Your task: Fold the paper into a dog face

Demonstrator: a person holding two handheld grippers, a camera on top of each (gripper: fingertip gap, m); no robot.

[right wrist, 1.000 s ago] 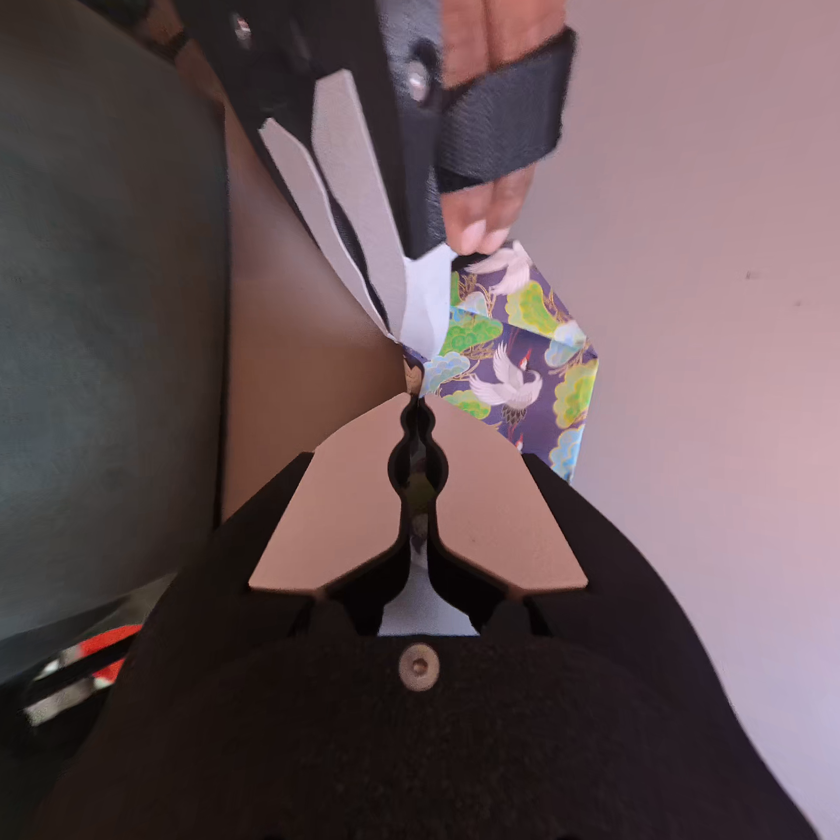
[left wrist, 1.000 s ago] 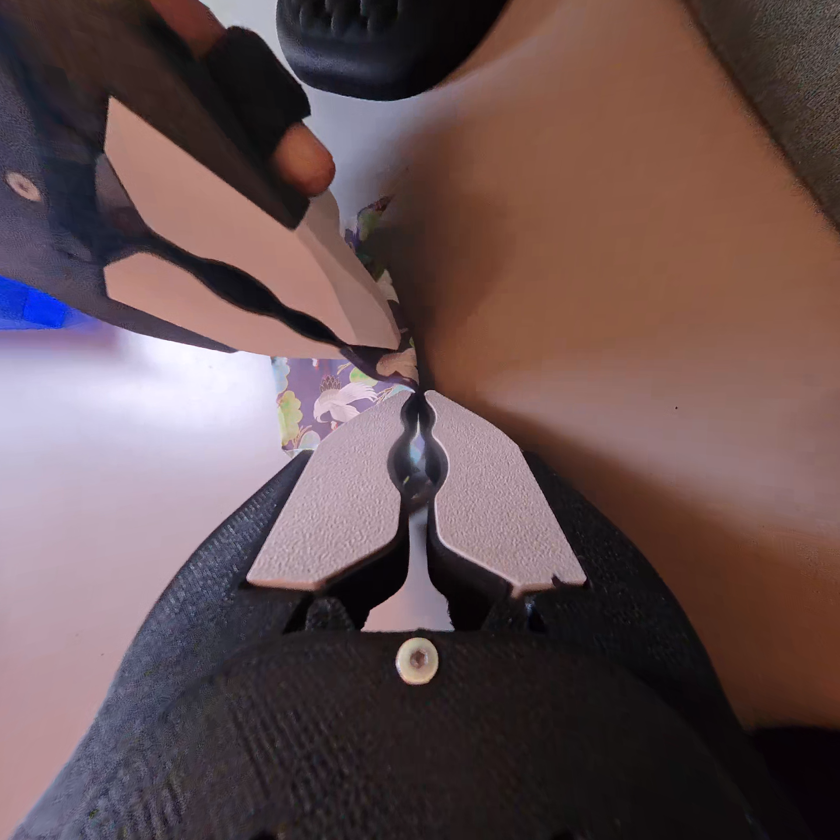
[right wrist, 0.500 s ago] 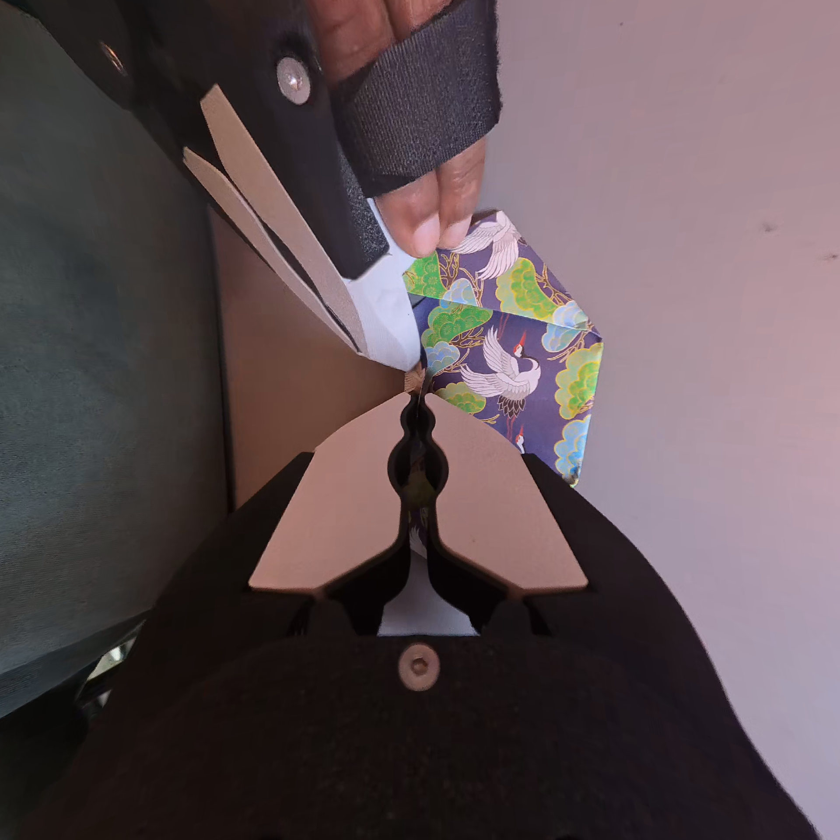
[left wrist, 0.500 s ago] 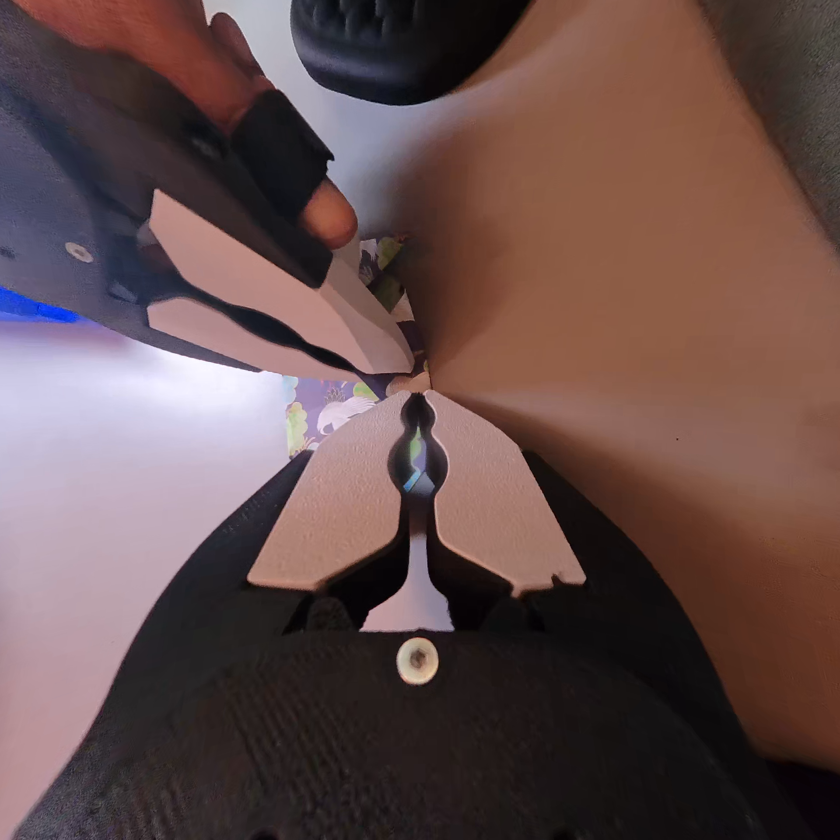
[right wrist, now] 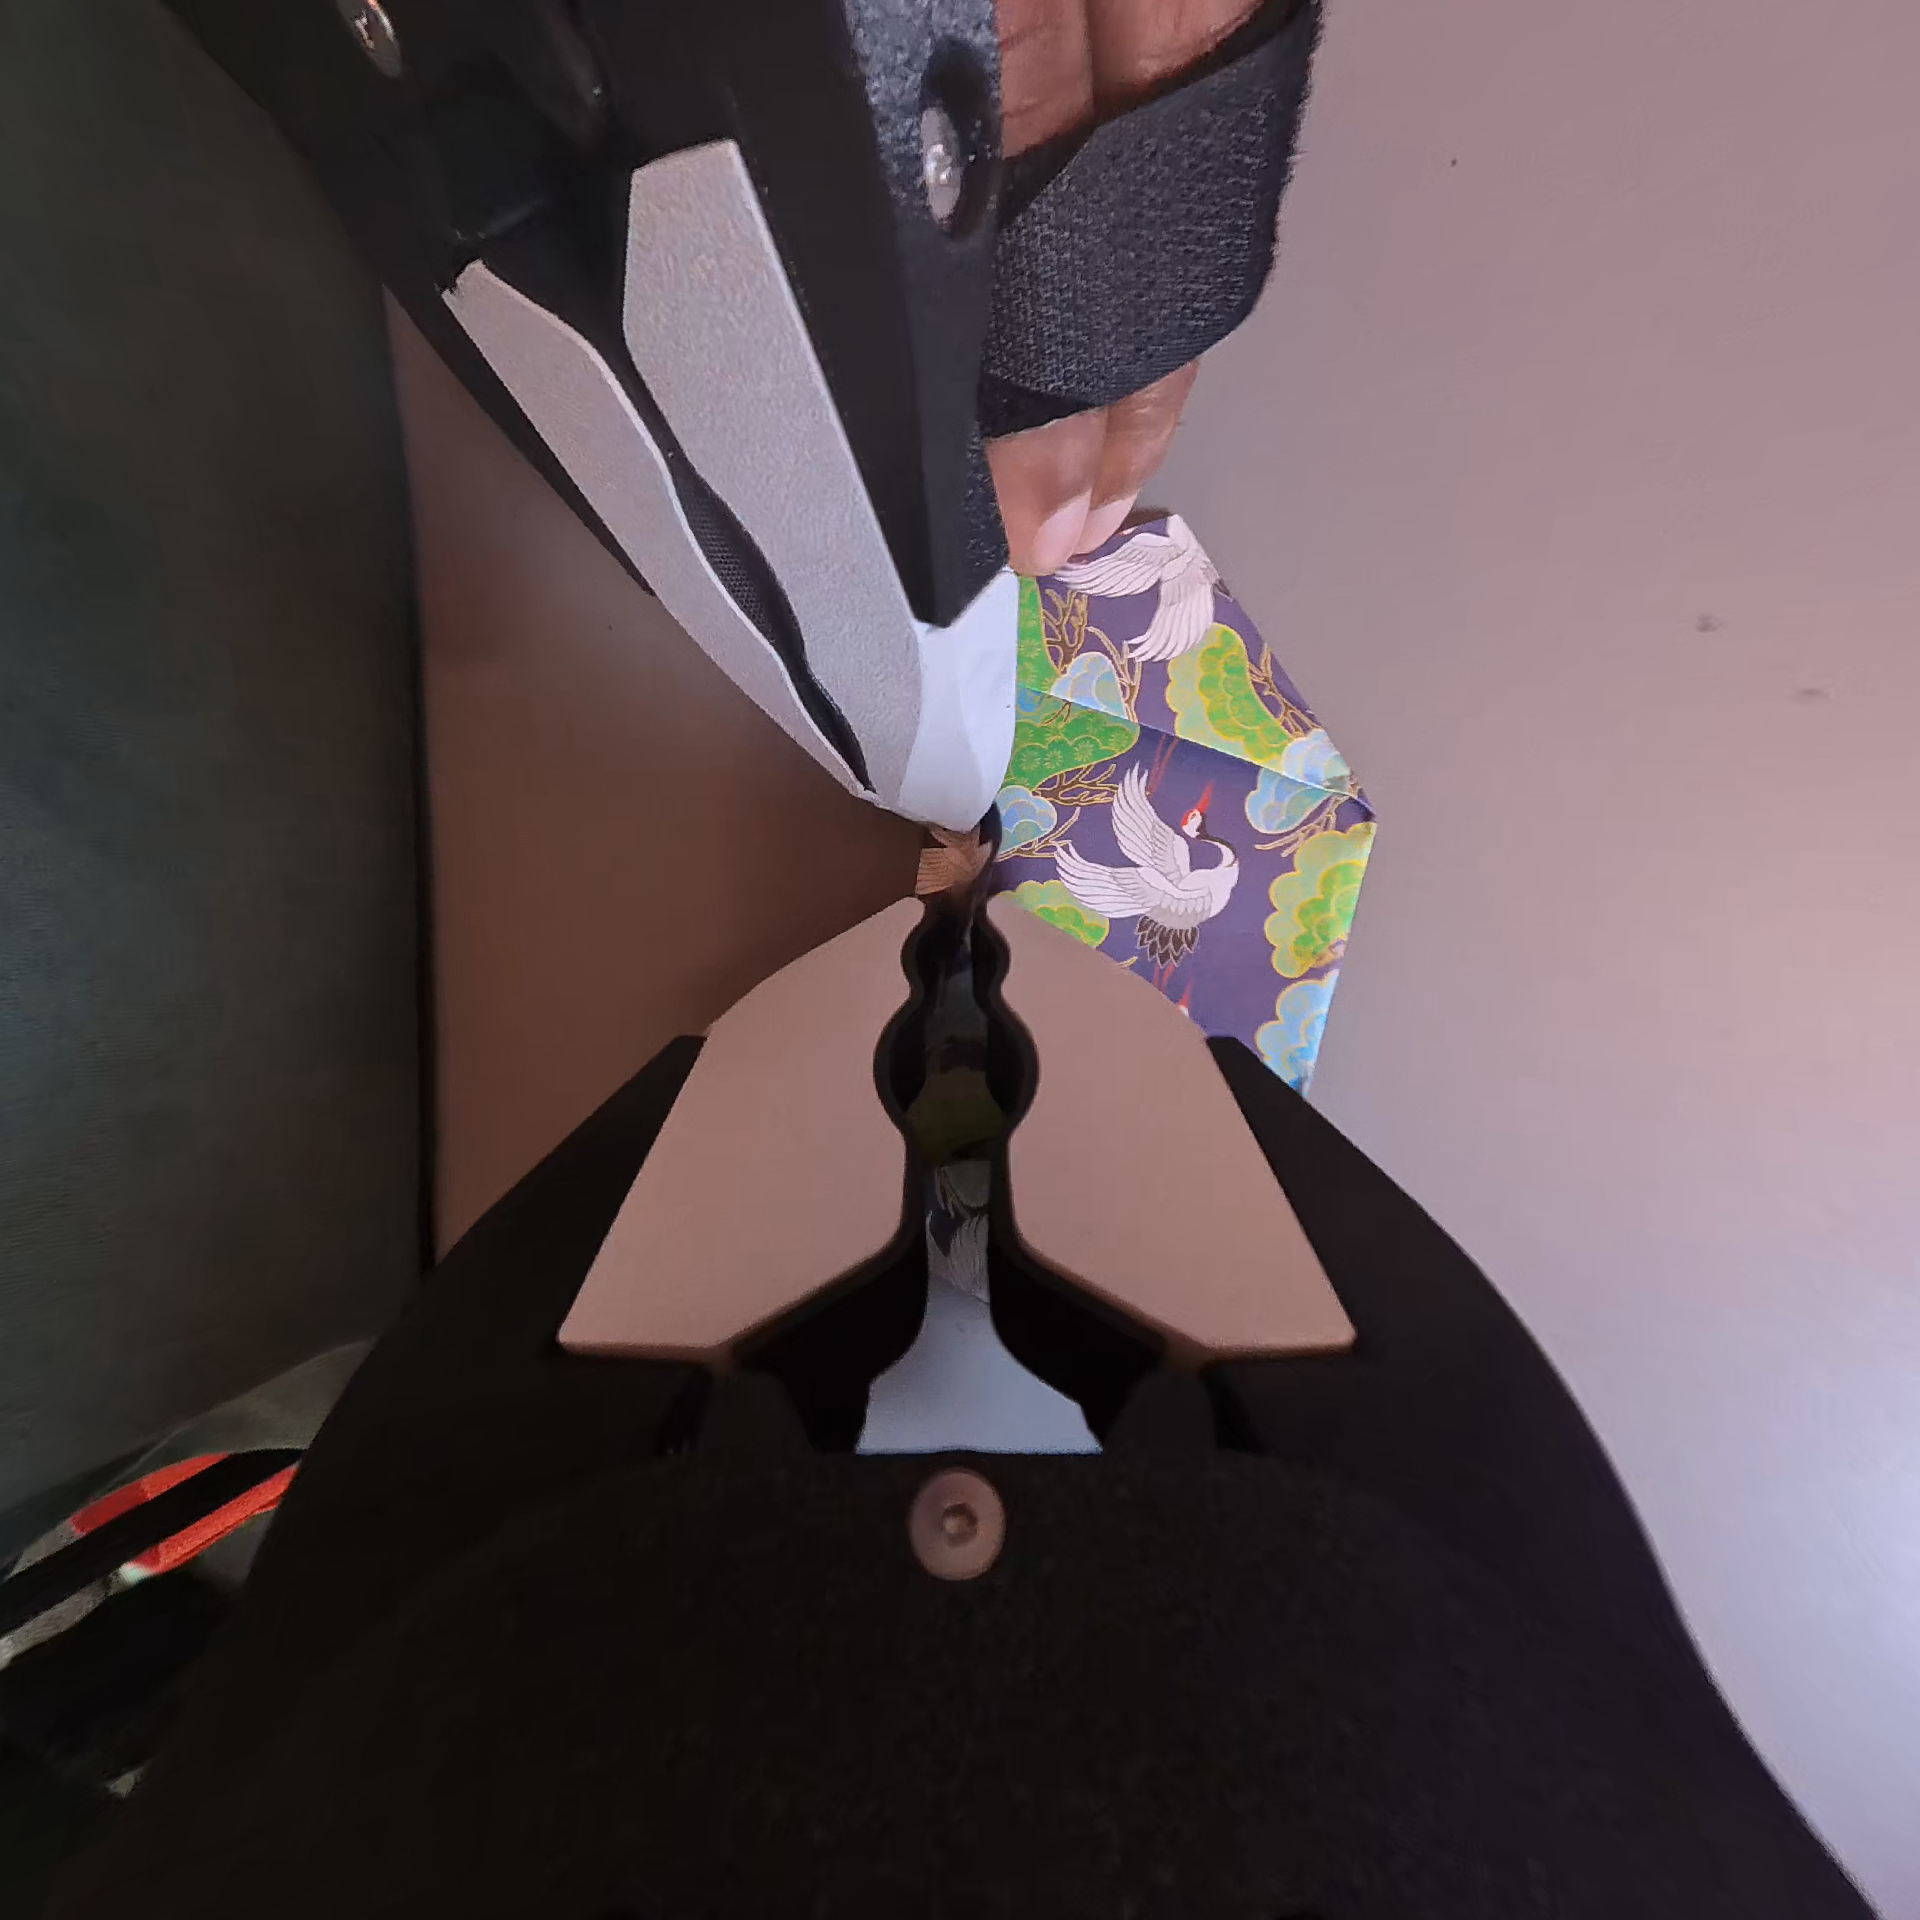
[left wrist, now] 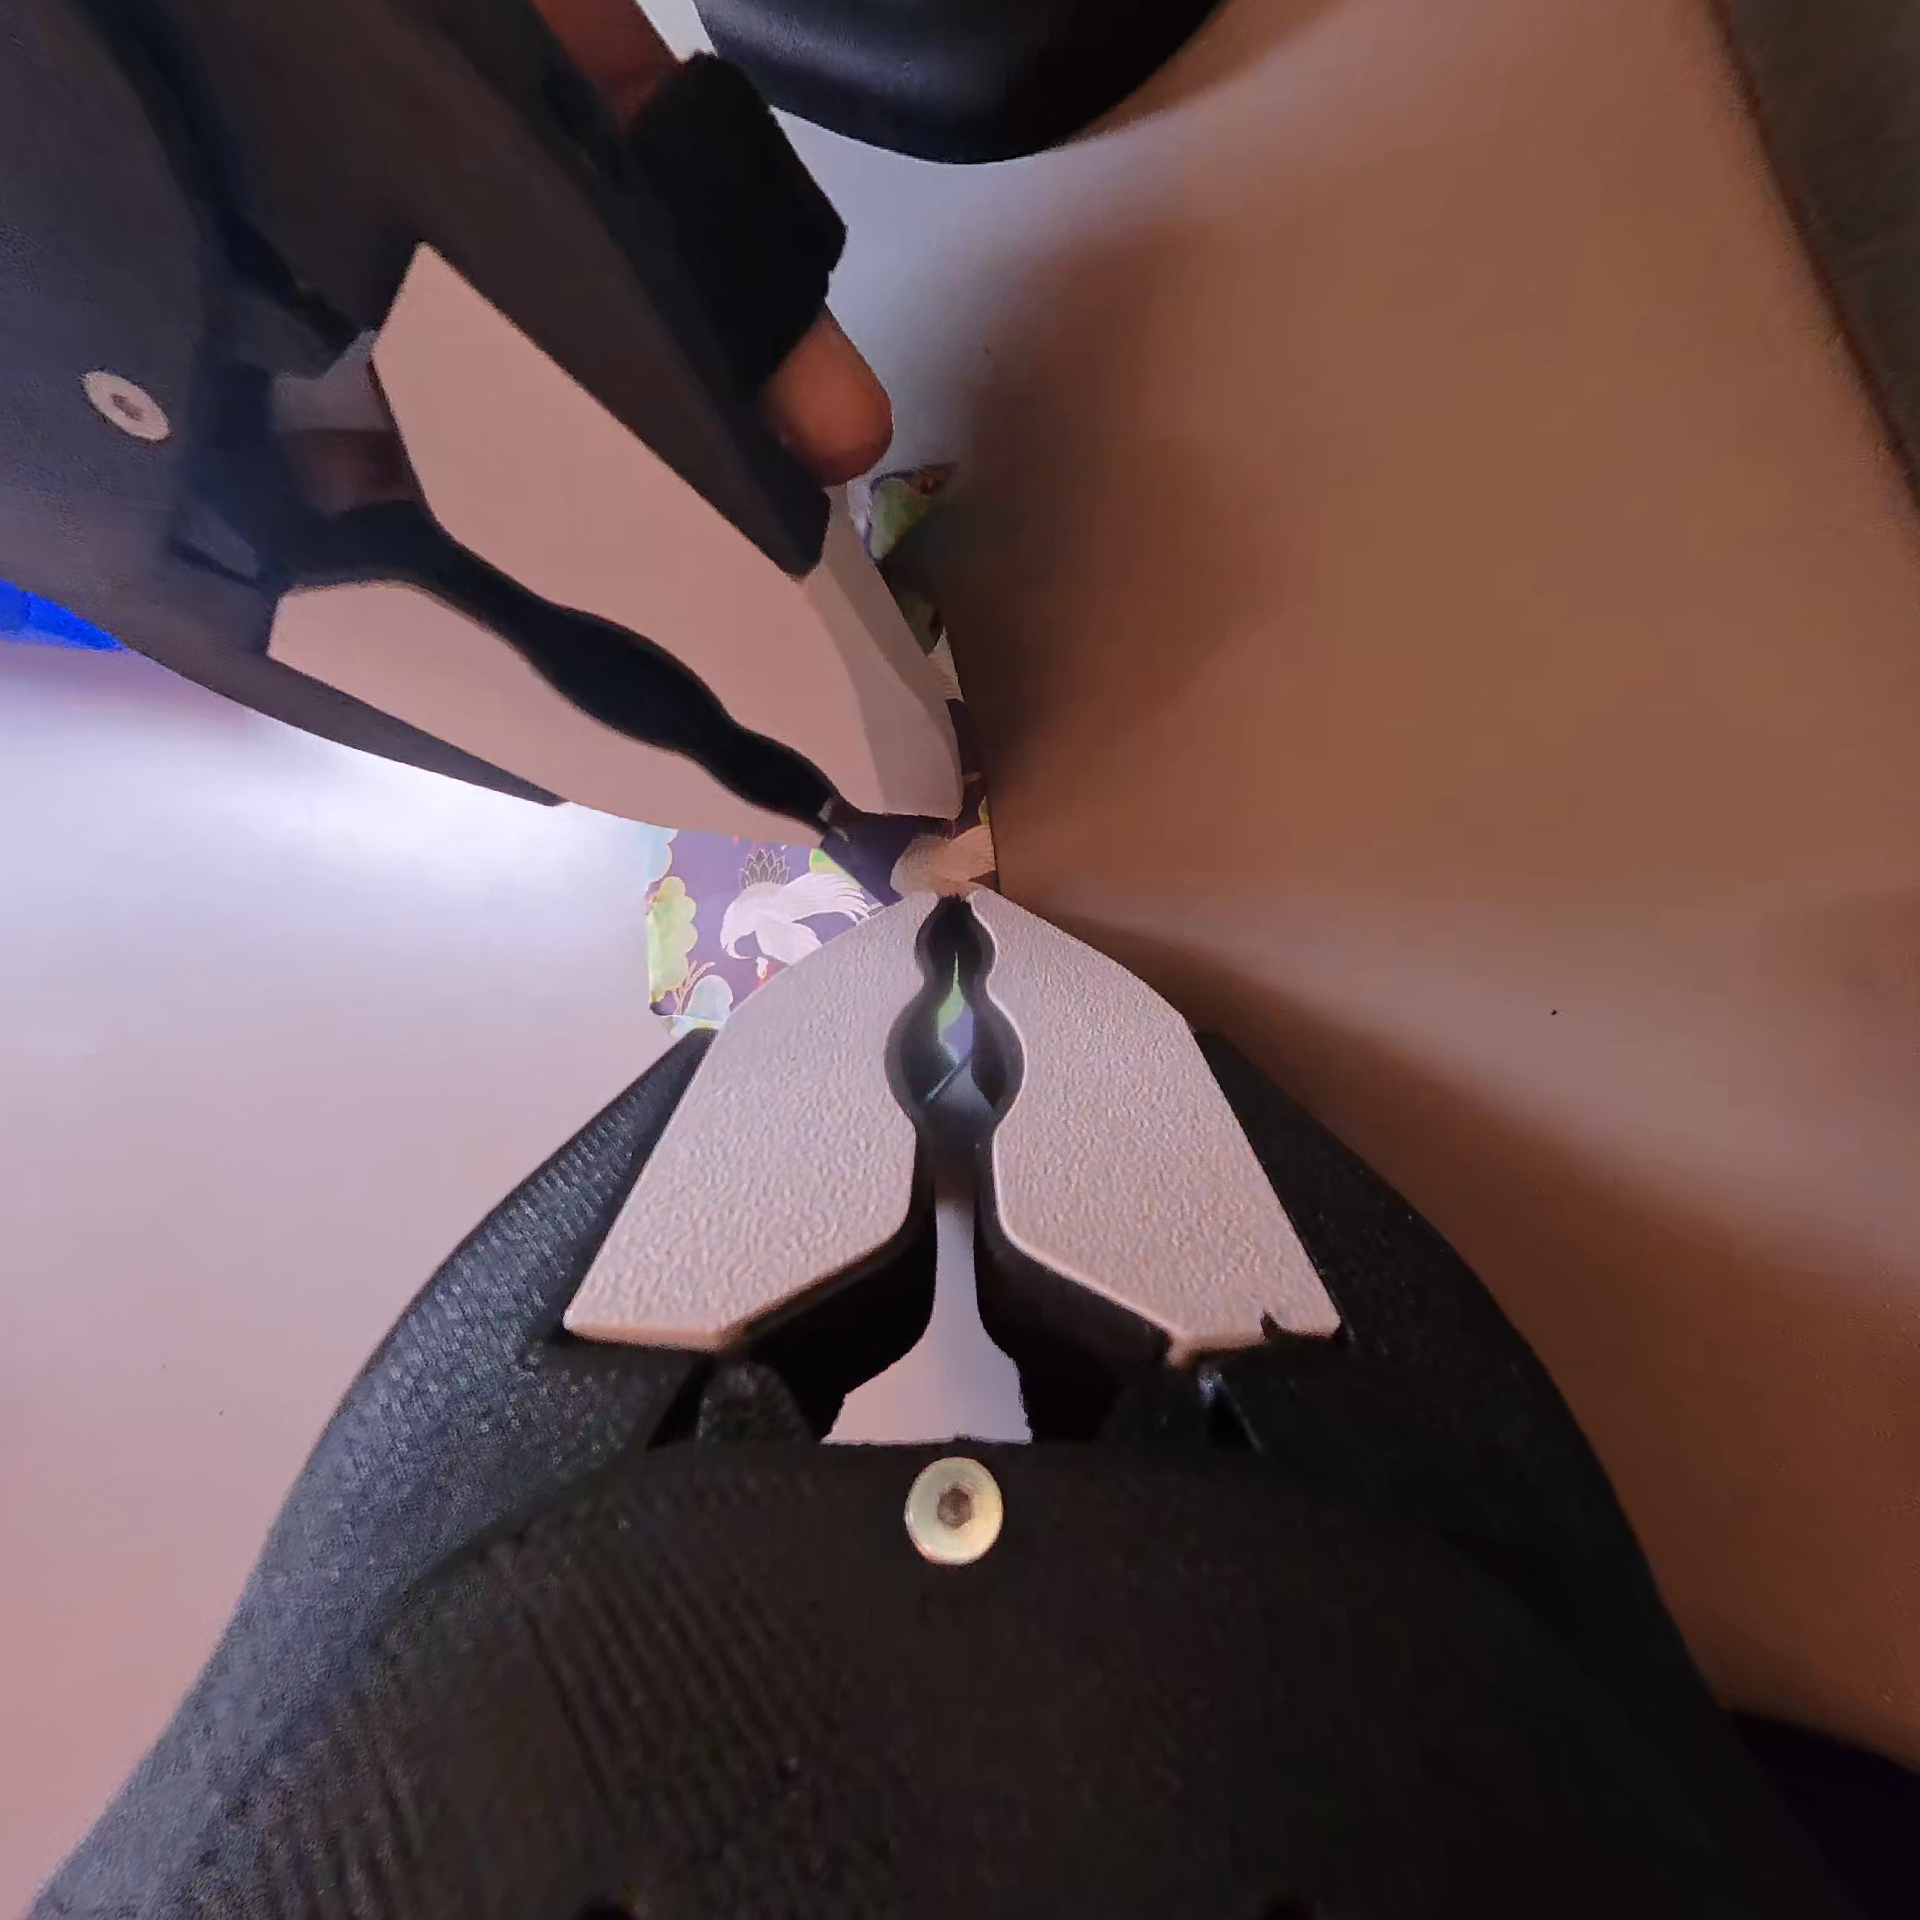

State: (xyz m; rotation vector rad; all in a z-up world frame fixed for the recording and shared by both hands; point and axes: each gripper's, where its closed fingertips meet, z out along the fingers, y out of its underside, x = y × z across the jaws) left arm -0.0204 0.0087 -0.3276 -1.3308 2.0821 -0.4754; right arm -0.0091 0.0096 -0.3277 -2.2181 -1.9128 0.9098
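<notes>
In the left wrist view the right gripper [left wrist: 831, 816] has been swung back down from about 10 o'clock, so its tips are now parked just beside the left gripper [left wrist: 951, 914] again. More of the paper [right wrist: 1195, 831] is hidden behind it there. In the right wrist view the fingertips [right wrist: 1070, 499] at 12 o'clock have been slid lower onto the paper's top corner, and the sheet is seen tipped a bit more upright.

Folded crane-print purple paper [right wrist: 1184, 831] (creased, partly doubled) stands edgewise over the pale table [right wrist: 1610, 520].
</notes>
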